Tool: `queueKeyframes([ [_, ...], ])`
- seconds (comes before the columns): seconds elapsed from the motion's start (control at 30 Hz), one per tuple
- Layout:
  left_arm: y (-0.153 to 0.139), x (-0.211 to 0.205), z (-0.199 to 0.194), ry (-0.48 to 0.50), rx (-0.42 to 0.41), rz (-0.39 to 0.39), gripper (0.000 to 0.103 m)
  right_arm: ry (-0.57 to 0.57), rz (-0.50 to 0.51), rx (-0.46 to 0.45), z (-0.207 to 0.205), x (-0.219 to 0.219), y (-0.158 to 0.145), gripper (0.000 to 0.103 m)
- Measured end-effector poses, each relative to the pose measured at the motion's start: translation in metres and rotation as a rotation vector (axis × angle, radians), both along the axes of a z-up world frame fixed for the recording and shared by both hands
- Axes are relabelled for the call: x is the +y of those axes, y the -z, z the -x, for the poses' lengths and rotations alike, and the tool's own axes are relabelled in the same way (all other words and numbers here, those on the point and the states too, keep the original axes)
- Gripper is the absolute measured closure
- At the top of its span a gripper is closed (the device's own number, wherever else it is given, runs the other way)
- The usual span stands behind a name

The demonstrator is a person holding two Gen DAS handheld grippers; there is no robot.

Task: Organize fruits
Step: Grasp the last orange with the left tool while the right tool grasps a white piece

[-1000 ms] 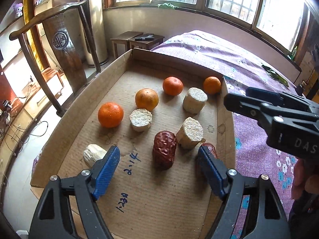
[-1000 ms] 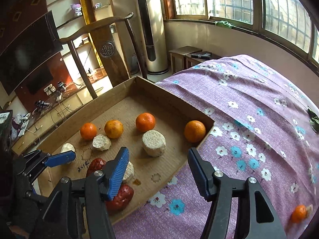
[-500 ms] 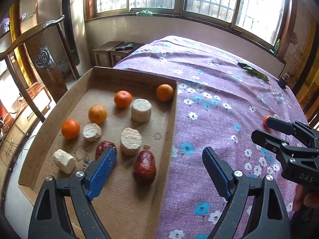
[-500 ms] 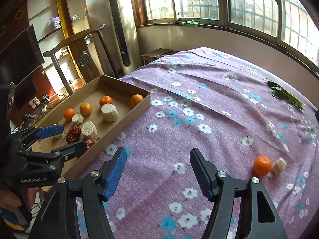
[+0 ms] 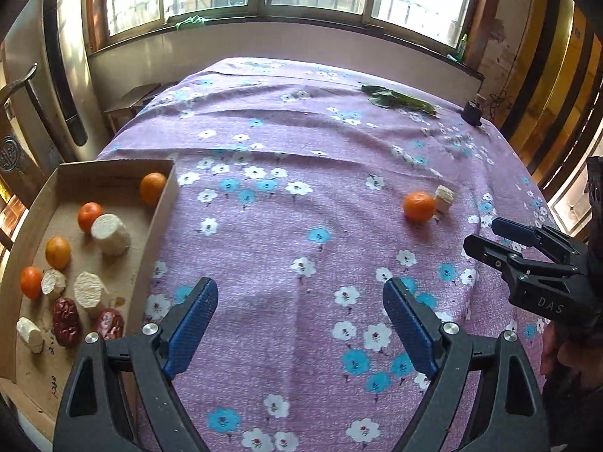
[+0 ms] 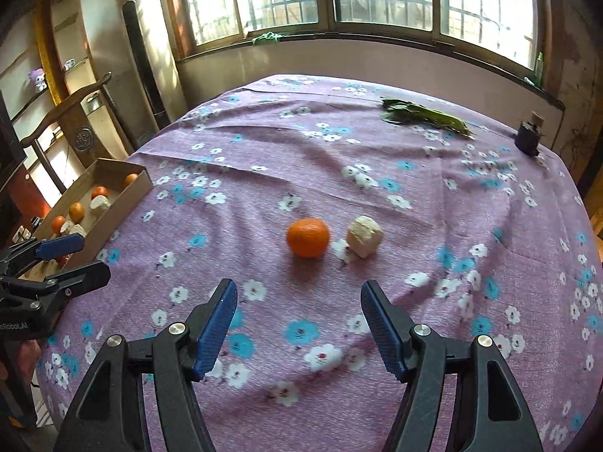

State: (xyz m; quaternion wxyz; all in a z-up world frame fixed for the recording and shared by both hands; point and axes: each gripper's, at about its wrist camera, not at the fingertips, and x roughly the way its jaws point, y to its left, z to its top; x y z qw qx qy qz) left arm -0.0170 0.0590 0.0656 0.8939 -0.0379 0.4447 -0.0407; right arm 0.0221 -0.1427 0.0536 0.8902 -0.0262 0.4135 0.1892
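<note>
Beyond the empty, parted right tongs (image 6: 298, 329), well apart, lies the orange (image 6: 308, 237).

A purple cloth (image 6: 433, 226) printed with white and blue flowers is covering the table; an orange tangerine (image 6: 308, 237) and a cream-white chunk (image 6: 364, 235) are showing against it, the brown cardboard tray (image 5: 160, 222) is showing dark red dates (image 5: 66, 320), green leaves (image 6: 426, 116) are lying far off
</note>
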Motion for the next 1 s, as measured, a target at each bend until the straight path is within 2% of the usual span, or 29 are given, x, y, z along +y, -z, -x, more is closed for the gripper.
queueKeyframes([
  [0.27, 0.008, -0.051, -0.031, 0.078, 0.023, -0.016, 0.014, 0.060, 0.003, 0.017, -0.013, -0.033, 0.012, 0.031],
  [0.47, 0.020, -0.086, -0.059, 0.147, 0.049, -0.021, 0.014, 0.082, -0.051, 0.017, -0.016, -0.051, 0.013, 0.031],
  [0.67, 0.034, -0.098, -0.089, 0.168, 0.081, -0.008, 0.015, 0.106, -0.052, 0.037, -0.022, -0.062, 0.017, 0.031],
  [0.93, 0.046, -0.111, -0.115, 0.186, 0.075, -0.020, 0.015, 0.128, -0.060, 0.042, -0.031, -0.073, 0.015, 0.031],
  [0.97, 0.047, -0.112, -0.117, 0.191, 0.072, -0.019, 0.019, 0.124, -0.062, 0.042, -0.032, -0.073, 0.015, 0.031],
  [1.0, 0.049, -0.112, -0.118, 0.196, 0.071, -0.022, 0.039, 0.116, -0.061, 0.043, -0.033, -0.072, 0.015, 0.031],
])
